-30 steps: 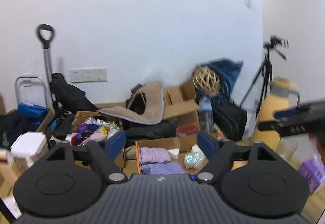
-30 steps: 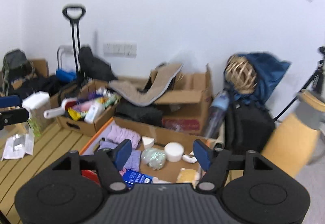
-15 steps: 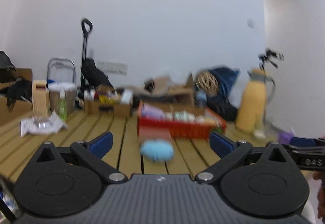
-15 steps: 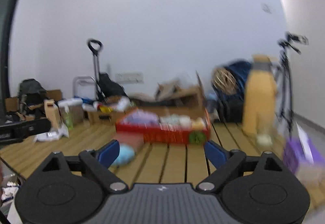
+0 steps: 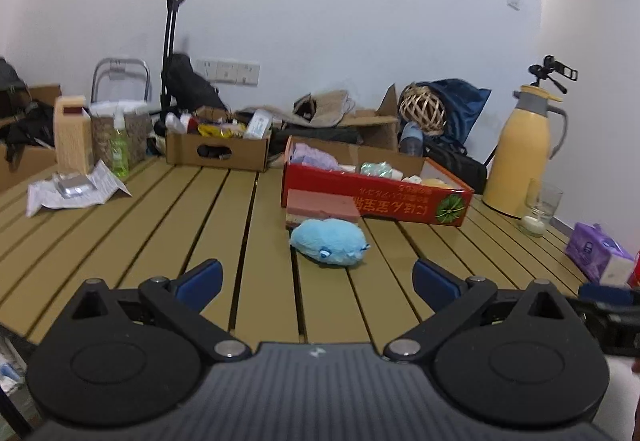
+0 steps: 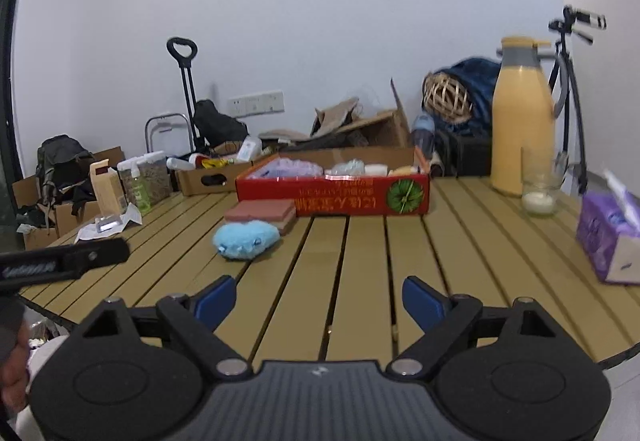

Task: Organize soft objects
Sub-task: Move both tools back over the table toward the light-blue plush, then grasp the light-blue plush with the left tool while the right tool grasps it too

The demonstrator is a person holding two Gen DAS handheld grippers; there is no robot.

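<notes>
A blue plush toy (image 5: 329,241) lies on the slatted wooden table (image 5: 160,225), just in front of a pink sponge block (image 5: 320,203). Behind them stands a red box (image 5: 372,197) that holds purple cloths and other soft items. My left gripper (image 5: 316,279) is open and empty, low over the near table edge, facing the plush. My right gripper (image 6: 318,299) is open and empty, with the plush (image 6: 246,235) ahead to its left. The red box (image 6: 332,195) and sponge block (image 6: 262,213) also show in the right wrist view.
A yellow thermos (image 6: 520,117), a glass (image 6: 540,189) and a purple tissue pack (image 6: 610,237) stand at the right. At the left are a cardboard box (image 5: 218,151), a carton (image 5: 72,137), a green bottle (image 5: 119,153) and paper (image 5: 72,191).
Both grippers dropped from a high view over the boxes to low at the near table edge. Both sets of jaws have opened wider.
</notes>
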